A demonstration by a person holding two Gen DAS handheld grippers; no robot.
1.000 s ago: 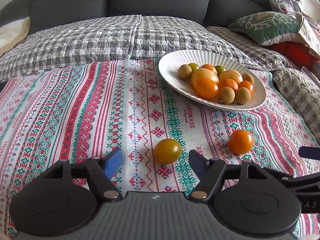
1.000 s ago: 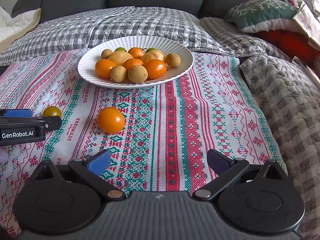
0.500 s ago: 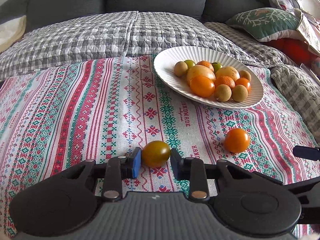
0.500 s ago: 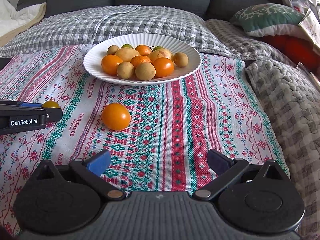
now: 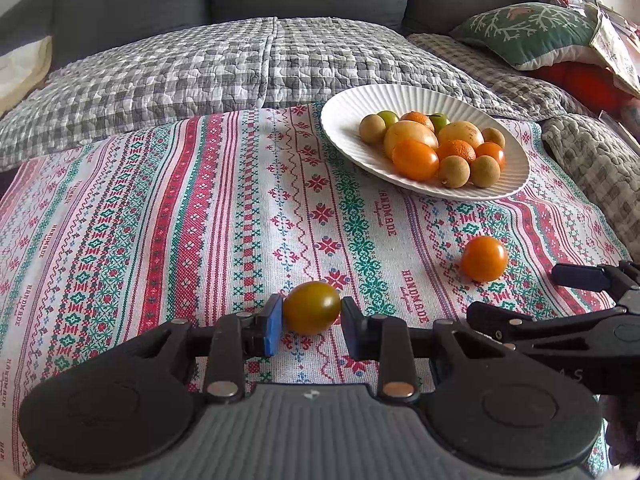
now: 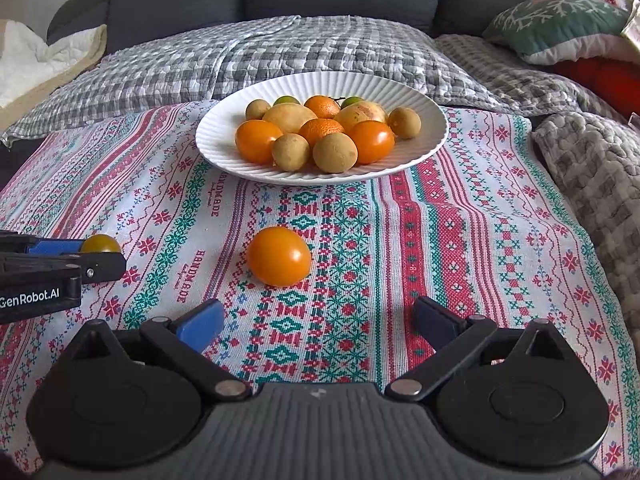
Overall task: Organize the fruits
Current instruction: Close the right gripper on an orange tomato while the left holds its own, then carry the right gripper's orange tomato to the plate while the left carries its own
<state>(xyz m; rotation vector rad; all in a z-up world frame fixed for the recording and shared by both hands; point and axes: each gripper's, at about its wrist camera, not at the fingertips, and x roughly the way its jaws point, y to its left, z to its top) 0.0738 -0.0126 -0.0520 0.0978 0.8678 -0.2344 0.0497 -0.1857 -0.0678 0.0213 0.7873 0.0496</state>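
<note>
orange tomato [image 6: 279,256] — loose, plate [image 6: 424,108] beyond

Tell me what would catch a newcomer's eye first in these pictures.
Probably the white plate heaped with orange, yellow and tan fruit at the far end of the patterned cloth. Next, the greenish tomato pinched in the left gripper, and the lone orange tomato lying ahead of the open right gripper.

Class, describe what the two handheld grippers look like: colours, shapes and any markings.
Both are black, with two round discs and a ribbed grey body. The left gripper and right gripper have jointed black fingers ending in blue pads. White "GenRobot.AI" lettering marks the left one's side.
</note>
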